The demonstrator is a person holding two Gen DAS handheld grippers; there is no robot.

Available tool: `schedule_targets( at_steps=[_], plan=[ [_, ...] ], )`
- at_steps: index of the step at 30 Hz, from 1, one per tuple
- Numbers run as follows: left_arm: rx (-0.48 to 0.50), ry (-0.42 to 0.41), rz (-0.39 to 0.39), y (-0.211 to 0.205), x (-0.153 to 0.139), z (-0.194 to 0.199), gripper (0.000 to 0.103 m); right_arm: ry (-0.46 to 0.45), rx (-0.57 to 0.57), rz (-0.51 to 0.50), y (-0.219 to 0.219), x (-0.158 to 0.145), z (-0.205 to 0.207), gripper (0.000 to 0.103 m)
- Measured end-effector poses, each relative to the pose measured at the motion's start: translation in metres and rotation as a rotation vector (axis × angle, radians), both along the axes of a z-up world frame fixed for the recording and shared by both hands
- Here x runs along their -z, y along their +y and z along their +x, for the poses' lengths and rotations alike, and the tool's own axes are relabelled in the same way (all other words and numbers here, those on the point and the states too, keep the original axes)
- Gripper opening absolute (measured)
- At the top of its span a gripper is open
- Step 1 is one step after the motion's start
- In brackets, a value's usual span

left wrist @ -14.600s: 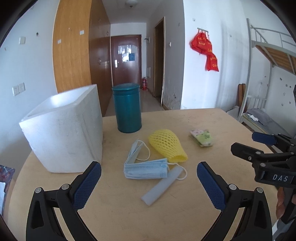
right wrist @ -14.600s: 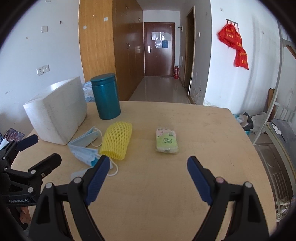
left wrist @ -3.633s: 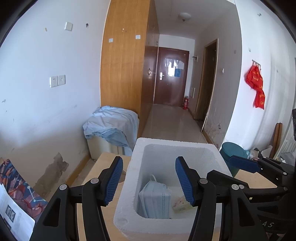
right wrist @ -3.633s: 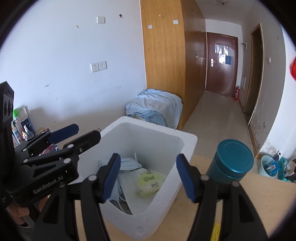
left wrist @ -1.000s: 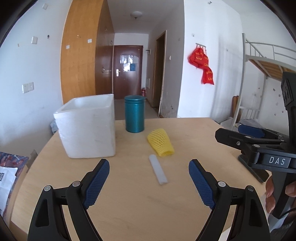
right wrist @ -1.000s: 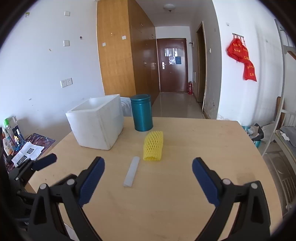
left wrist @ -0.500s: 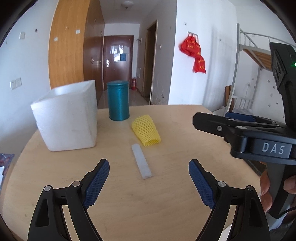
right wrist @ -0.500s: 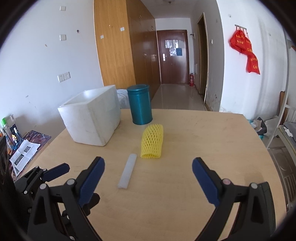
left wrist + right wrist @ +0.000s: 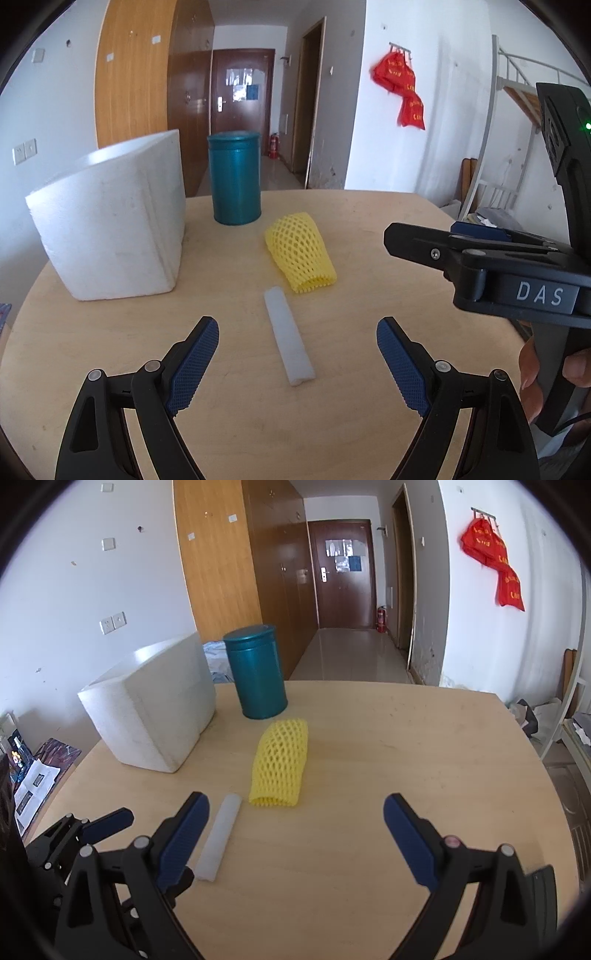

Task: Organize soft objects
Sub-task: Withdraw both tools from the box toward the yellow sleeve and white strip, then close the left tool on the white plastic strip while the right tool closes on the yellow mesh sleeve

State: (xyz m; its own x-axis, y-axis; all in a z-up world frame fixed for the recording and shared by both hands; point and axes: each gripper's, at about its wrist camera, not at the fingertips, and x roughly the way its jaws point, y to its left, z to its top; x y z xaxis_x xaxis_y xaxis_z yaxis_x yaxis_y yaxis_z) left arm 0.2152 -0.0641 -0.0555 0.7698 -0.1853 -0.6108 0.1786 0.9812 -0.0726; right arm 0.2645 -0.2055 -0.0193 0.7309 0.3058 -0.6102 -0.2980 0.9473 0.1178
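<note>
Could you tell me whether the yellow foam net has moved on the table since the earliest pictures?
No. The yellow foam net lies just in front of the teal canister, as it did then.

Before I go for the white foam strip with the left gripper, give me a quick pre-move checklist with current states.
1. Left gripper open and empty: ok.
2. White foam strip lies flat between the open fingers, ahead of the tips: ok.
3. Strip clear of the yellow foam net: ok, a small gap shows.
4. Right gripper open, empty, out of the left one's path: ok, it sits to the right.
5. White foam box upright on the table: ok.
6. Room left inside the box: cannot tell, its inside is hidden.
</note>
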Motion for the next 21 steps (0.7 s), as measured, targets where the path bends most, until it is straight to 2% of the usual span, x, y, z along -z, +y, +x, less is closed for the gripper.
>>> schedule_targets(
  at_steps=[7, 13, 19, 21],
  plan=[
    [-0.017, 0.062, 0.004, -0.002, 0.018, 0.027, 0.086, 0.031, -0.008, -0.022, 0.0, 0.008, 0.019, 0.097],
    [-0.013, 0.12, 0.006, -0.003, 0.029, 0.045, 0.078, 0.082, -0.031, -0.028, 0.005, 0.016, 0.042, 0.093],
    [-0.031, 0.172, 0.004, -0.003, 0.036, 0.062, 0.077, 0.126, -0.061, -0.043, 0.015, 0.025, 0.063, 0.093],
    [-0.036, 0.185, 0.015, -0.004, 0.038, 0.066, 0.071, 0.137, -0.046, -0.061, 0.017, 0.029, 0.071, 0.092]
  ],
)
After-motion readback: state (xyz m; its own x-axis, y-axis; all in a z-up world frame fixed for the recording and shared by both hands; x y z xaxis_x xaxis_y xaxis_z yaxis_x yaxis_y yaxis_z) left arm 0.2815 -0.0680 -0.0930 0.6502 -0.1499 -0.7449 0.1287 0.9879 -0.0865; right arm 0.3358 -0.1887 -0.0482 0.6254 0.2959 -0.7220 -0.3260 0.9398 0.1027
